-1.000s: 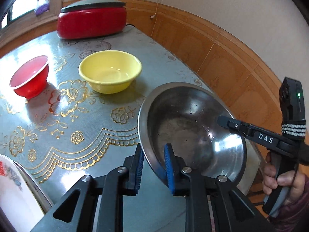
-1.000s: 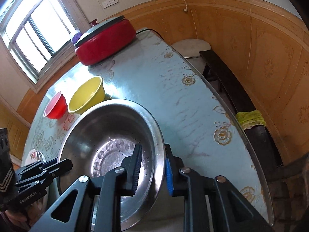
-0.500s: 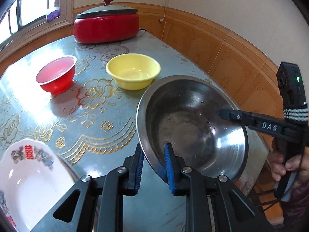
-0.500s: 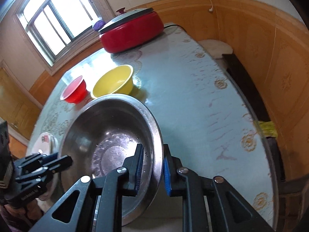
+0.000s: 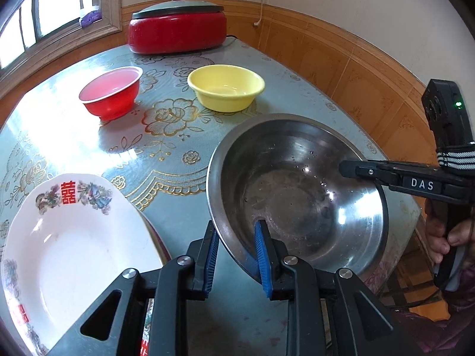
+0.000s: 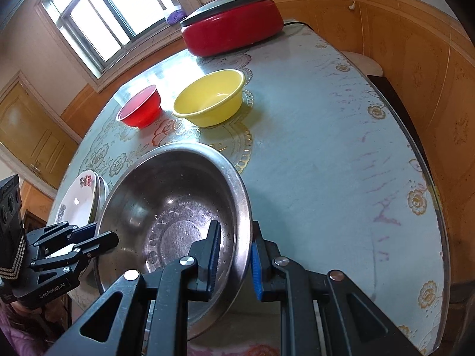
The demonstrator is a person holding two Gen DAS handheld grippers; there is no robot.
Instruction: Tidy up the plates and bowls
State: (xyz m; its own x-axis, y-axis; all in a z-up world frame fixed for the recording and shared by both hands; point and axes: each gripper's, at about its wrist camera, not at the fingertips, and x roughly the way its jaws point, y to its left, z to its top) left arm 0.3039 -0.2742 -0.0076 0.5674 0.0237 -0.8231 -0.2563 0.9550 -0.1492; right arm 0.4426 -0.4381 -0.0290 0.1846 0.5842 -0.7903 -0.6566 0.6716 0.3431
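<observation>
Both my left gripper (image 5: 236, 255) and right gripper (image 6: 236, 259) grip the steel basin (image 5: 297, 190) by its rim; red bowl (image 5: 111, 96), yellow bowl (image 5: 226, 87) and white plate (image 5: 68, 237) lie unstacked, so most sorting seems left.

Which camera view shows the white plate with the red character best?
The left wrist view: the white plate lies close, its whole face and painted rim visible. In the right wrist view it is small, seen edge-on beside the steel bowl, partly hidden.
</observation>
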